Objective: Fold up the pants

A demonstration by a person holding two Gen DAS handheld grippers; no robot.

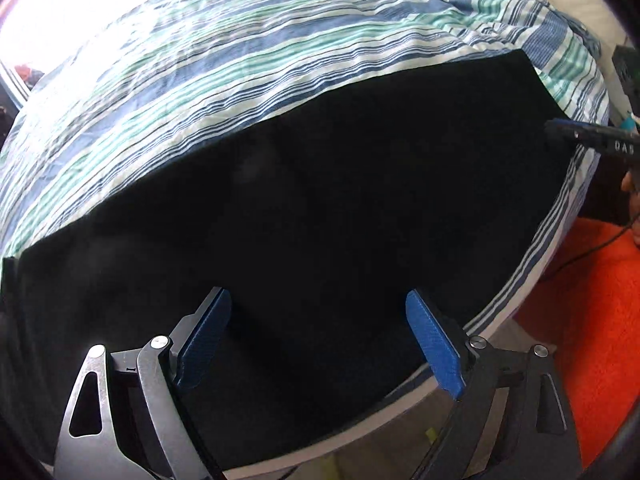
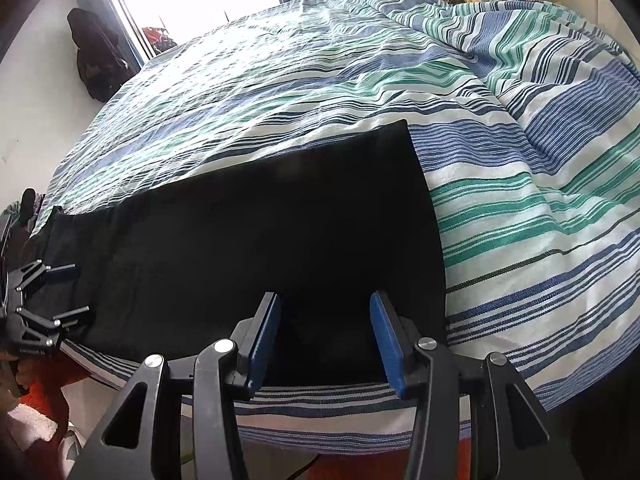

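I see the black pants lying flat as one long band along the near edge of the striped bedspread; I judge the lengthwise fold complete and the crosswise folds outstanding. My left gripper stands wide open above the cloth, holding nothing. My right gripper stands partly open over the band's right end; no cloth sits between its blue pads. The fabric is uniformly dark, so I cannot distinguish layers, seams or waistband. The band's left end is cut off.
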